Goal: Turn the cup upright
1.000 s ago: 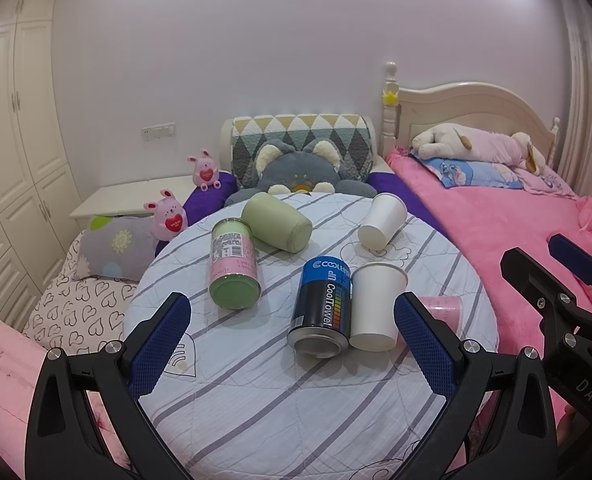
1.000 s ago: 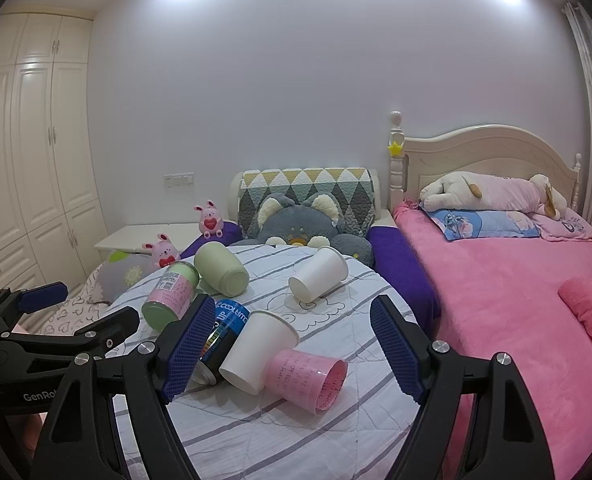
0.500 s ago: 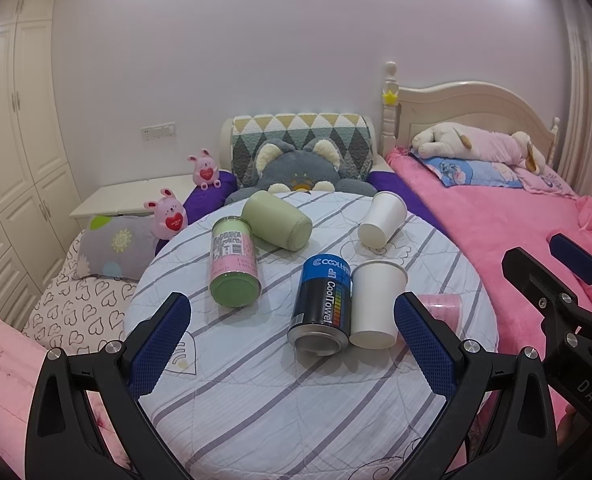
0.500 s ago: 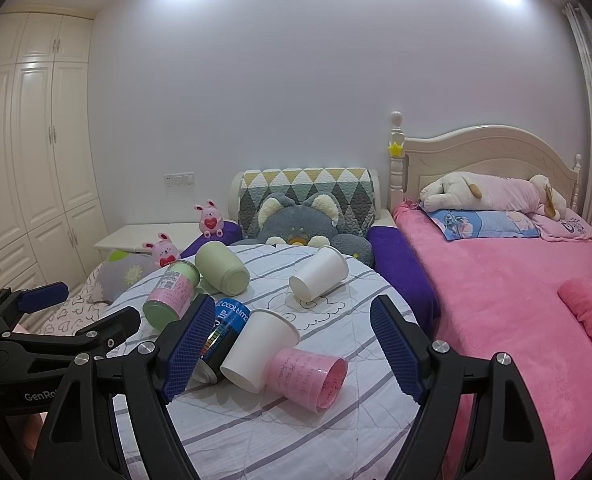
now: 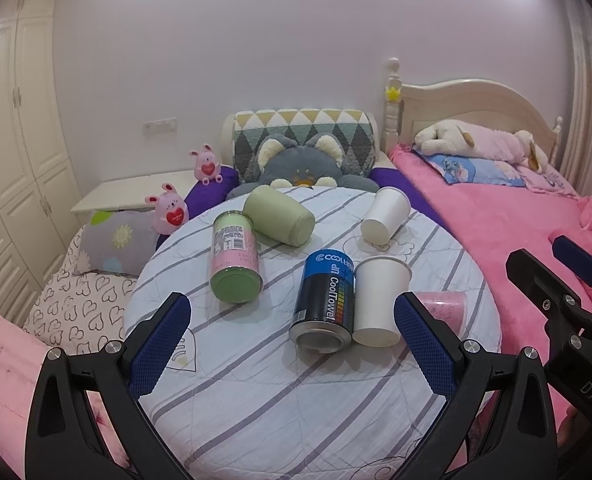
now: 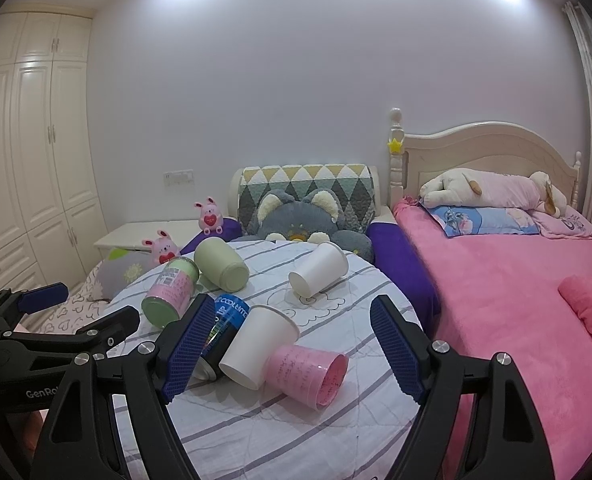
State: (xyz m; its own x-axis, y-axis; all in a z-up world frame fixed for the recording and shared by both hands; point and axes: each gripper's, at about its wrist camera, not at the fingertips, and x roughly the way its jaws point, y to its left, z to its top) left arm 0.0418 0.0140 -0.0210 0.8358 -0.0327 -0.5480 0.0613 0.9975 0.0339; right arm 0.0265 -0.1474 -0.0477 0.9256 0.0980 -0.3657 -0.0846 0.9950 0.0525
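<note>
Several cups lie on their sides on a round striped table (image 5: 256,400). A pink cup (image 6: 304,372) lies at the near right, its mouth facing right; it also shows in the left wrist view (image 5: 448,308), partly behind a finger. A white paper cup (image 5: 380,300) (image 6: 258,344) lies beside it. A second white cup (image 5: 386,214) (image 6: 318,274) lies farther back. A green cup (image 5: 278,220) (image 6: 220,264) lies at the back left. My left gripper (image 5: 292,344) is open and empty above the table's near edge. My right gripper (image 6: 292,344) is open and empty, just short of the pink cup.
A blue CoolTowel can (image 5: 326,304) (image 6: 222,328) and a pink-green can (image 5: 236,264) (image 6: 170,294) lie on the table. A pink bed (image 6: 516,300) is on the right. A grey cat plush (image 5: 300,160) and cushions sit behind the table. White wardrobes (image 6: 36,160) stand at left.
Both views have shifted only slightly; the objects on the table have not moved and both grippers stay open.
</note>
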